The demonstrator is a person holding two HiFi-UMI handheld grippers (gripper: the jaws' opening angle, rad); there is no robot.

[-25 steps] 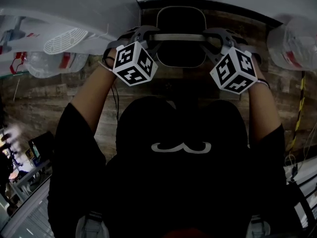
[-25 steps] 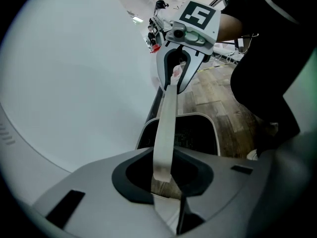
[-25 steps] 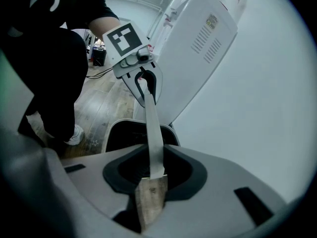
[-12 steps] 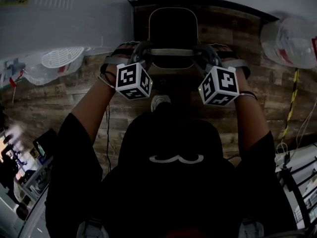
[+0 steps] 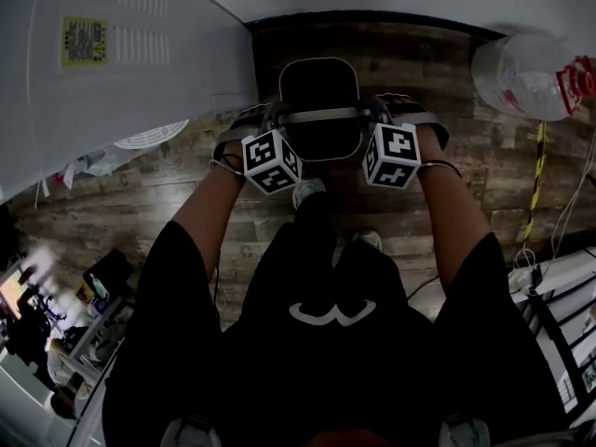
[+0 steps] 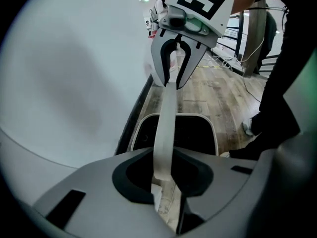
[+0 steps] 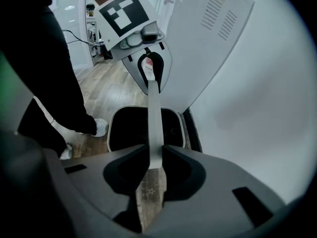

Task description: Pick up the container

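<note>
under the left claw [image 6: 166, 182] and the right claw [image 7: 151, 175], its jaws closing, both pinching the handle [image 5: 321, 115], the container [image 5: 318, 87] could slip if 1 grip slackened.

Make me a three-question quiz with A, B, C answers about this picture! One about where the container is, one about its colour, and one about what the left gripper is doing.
1. What lies beneath the container? A grass; B wood floor; C a table.
2. What colour is the container inside? A black; B red; C yellow.
3. The left gripper is: A wide open; B holding a cup; C shut on the handle.

Answers: B, brown planks show all round it. A, its inside is black within a pale rim. C, the jaws pinch the pale strip.
</note>
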